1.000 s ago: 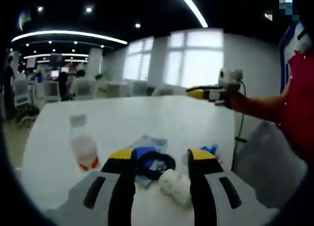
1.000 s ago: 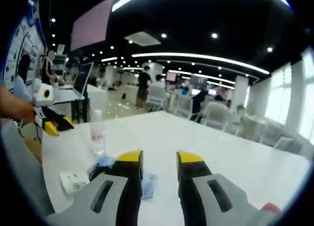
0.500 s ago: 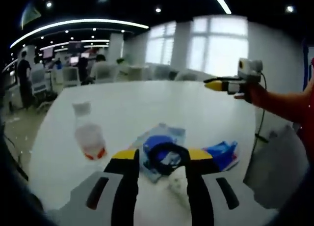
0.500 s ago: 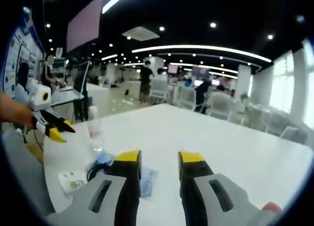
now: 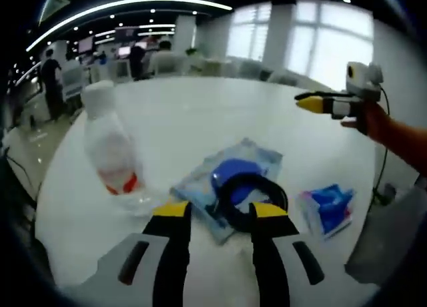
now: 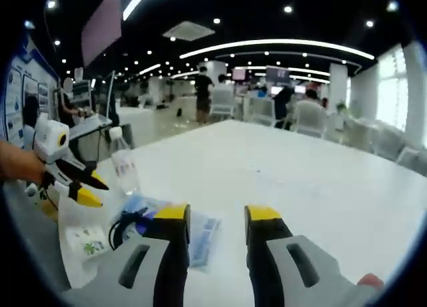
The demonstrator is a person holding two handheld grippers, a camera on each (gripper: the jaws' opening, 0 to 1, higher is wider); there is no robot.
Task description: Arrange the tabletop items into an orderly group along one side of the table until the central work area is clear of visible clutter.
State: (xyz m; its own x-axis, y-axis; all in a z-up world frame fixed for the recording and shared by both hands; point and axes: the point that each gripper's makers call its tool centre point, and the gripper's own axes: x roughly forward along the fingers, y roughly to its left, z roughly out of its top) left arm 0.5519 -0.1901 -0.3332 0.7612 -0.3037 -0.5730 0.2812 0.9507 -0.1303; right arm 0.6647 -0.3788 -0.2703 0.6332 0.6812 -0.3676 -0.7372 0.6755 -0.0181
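Note:
A clear plastic bottle (image 5: 110,147) with a white cap and a red label stands upright on the white table (image 5: 200,113). To its right lies a see-through bag with a blue item (image 5: 233,173), and a black cable coil (image 5: 252,195) rests on it. A small blue packet (image 5: 330,207) lies further right. My left gripper (image 5: 219,213) hovers open just short of the coil, holding nothing. My right gripper (image 6: 217,215) is open and empty over the table, with the bag (image 6: 202,232) beneath it. In the right gripper view the bottle (image 6: 123,163) and left gripper (image 6: 93,190) are at the left.
The right gripper (image 5: 327,105), held by a hand, reaches in from the right above the table's far side. A small white and green packet (image 6: 85,240) lies near the table edge. Desks, chairs and people fill the room behind the table.
The left gripper view has dropped and closed in on the bottle, bag and coil, which now look larger. The right gripper view tilted down slightly. Both grippers stay open.

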